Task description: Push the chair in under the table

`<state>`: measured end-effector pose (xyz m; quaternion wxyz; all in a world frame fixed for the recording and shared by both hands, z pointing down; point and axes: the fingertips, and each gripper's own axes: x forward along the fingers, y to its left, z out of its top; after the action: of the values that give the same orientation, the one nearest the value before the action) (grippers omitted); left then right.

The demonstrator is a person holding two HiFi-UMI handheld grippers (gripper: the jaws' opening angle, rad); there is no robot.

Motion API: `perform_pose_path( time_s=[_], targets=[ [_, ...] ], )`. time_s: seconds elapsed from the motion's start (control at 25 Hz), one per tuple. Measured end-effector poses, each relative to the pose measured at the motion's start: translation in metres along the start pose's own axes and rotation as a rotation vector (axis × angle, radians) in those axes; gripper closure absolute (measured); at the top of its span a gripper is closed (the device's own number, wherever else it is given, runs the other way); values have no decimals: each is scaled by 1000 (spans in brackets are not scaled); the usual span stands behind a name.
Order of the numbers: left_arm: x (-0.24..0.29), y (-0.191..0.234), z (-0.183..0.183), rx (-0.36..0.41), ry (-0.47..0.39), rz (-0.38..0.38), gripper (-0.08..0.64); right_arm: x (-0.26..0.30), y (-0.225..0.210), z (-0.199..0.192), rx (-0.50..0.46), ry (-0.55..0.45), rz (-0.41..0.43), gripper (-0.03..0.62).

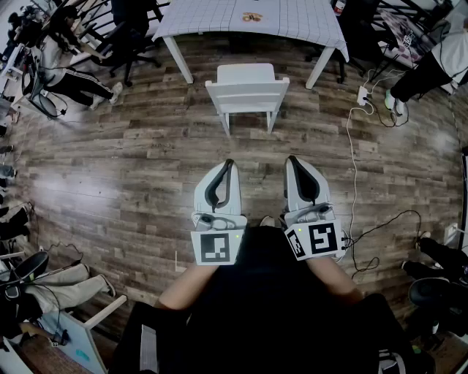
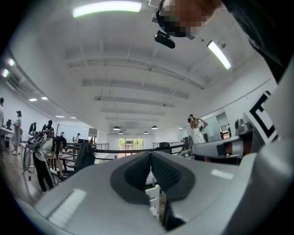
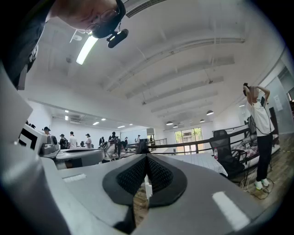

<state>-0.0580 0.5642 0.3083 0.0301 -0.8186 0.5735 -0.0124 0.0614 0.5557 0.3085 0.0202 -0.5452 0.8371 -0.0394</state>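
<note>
Both tongs are clenched with nothing in them. In the head view the left gripper [image 1: 229, 162] and the right gripper [image 1: 291, 158] sit side by side at mid-frame, tips pointing up the picture. In each gripper view the dark pads meet at the tip and nothing is caught between them.

The white chair [image 1: 247, 88] stands at upper centre, its back turned toward me and its seat toward the table [image 1: 205, 18]. It sits between the two near table legs, just short of the table's edge, and bare wooden floor [image 1: 131, 168] separates it from both grippers. From each gripper view I only get a thin white sliver of the chair through the gap below the closed pads, and the rest is hidden behind the gripper bodies.

The table is cut off by the top edge of the frame, so I see only its near strip of gridded cloth. A small brownish thing [image 1: 252, 16] lies on it, too small for me to identify.

My own arms and torso fill the lower centre as a dark mass, hiding the floor beneath. A white cable [image 1: 353, 161] snakes down the right side from a power strip [image 1: 362, 95]. Seated people [image 1: 73, 77] and office chairs [image 1: 131, 36] crowd the edges, mostly cropped by the frame.
</note>
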Motion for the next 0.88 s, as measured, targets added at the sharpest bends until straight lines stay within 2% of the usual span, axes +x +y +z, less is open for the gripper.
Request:
perform_pose_path(
  time_s=[0.2,0.4,0.56,0.68,0.76,0.88],
  targets=[
    [-3,4,-1,-12,-7,35,551,-9,-6,0,9,-16,6,594],
    [-7,15,4,26,-39,105,551,-20,-20,-13,16,24,18,594],
    [-11,20,-5,52,4,169,551,-31,-33,-21,36,26,22,594],
    [-11,29,-17,43,32,209,551,-30,-43,-29,59,33,15,594],
    [-8,34,-25,32,40,216,551,-25,-47,-36,68,45,16,594],
    [5,33,-31,28,29,186,551,-17,-53,-42,47,54,8,594]
  ],
)
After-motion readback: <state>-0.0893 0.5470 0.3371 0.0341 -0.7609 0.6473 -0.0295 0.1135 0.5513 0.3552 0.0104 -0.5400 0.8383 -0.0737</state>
